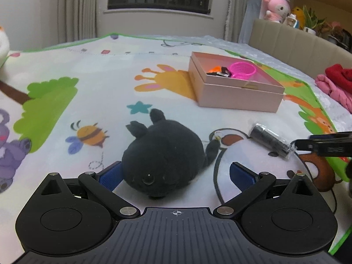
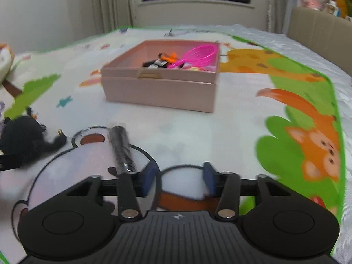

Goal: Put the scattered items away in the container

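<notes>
A black plush cat [image 1: 162, 158] lies on the cartoon play mat between the fingers of my left gripper [image 1: 176, 173], which is open; its left pad is at the plush's side and its right pad stands apart from it. An open pink box [image 1: 237, 94] sits farther back to the right and holds a pink strainer [image 1: 242, 70] and small dark and orange items. A black wrapped cylinder [image 2: 121, 149] lies just left of my right gripper [image 2: 179, 180], which is open with only mat between its pads. The same pink box [image 2: 160, 92] stands straight ahead in the right wrist view.
The mat covers a bed with a beige headboard [image 1: 297, 44] on the right. Red and pink clothes [image 1: 336, 81] are piled past the mat's green edge. A white plush [image 1: 3, 46] sits at the far left. Several toys and plants [image 1: 277, 6] fill a shelf.
</notes>
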Motion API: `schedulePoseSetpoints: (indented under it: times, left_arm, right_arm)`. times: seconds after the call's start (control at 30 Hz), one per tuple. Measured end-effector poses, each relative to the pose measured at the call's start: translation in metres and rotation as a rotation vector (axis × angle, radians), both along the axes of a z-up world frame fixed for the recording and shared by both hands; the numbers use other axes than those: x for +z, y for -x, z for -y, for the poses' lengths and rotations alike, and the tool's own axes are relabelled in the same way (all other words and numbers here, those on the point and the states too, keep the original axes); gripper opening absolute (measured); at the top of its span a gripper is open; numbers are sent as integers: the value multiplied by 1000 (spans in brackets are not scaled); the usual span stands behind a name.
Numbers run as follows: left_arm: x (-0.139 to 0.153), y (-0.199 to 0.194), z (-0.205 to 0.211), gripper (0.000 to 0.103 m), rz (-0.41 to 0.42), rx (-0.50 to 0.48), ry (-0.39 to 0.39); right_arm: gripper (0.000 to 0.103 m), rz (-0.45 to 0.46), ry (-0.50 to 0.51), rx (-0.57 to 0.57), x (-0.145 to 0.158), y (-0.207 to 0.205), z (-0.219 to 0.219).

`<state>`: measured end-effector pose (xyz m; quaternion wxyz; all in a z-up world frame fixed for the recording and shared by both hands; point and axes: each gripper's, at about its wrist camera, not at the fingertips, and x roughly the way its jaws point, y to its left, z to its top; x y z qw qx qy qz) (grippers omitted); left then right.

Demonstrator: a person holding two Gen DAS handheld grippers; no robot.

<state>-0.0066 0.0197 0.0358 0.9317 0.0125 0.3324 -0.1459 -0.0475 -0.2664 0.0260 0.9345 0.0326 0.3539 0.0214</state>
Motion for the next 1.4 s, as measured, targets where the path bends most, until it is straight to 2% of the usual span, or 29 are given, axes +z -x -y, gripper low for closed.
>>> schedulePoseSetpoints:
  times: [0.03,0.1,0.27,0.37,0.5,0.57,0.63,0.73,0.83,0.9,1.07,1.17,1.23,1.3,1.4]
  left_arm:
    - [1,0,1,103,0,-3,0]
    - [1,-1,5,103,-3,-15,9]
    - [0,5,13,103,-10,-37,10]
    - [-1,9,10,103,-10,-25,22]
    - [-8,11,5,103,-35,18,23]
    - [-15,10,3,103,-65,40,30]
    - [-21,11,2,103,-87,56,40]
    - [-24,14,3,103,-73,69,31]
    - [-27,14,5,103,-71,73,17]
    - [-28,15,5,103,-66,64,11]
    - [-30,15,1,103,-72,55,27]
    - [-30,12,6,103,-90,59,3]
    - [-30,11,8,103,-94,59,-16]
    - [-30,12,9,103,-93,58,-20]
    - [-32,13,8,103,-83,52,-18]
  right_arm:
    - [67,20,-13,3,2,7,1]
    - [71,58,-27,34,6,19,-1]
    - [77,78,17,187,8,29,-29]
    - [77,73,170,184,-1,17,-46]
    - [77,97,402,63,-9,-7,-42]
    - [77,107,468,-2,-10,-16,-35]
    - [81,121,422,-38,-3,-18,-25]
    - [101,140,213,-30,10,-10,-16]
    - [101,142,71,-48,12,-2,-26]
    - [101,137,73,-21,10,0,-39]
    - [98,58,281,83,-6,-16,-54]
    - [97,47,351,43,-14,-36,-39]
    - [96,51,341,-12,-15,-48,-26]
    - [97,66,288,-49,-11,-49,-18]
    - [102,113,157,-8,-1,-34,-22]
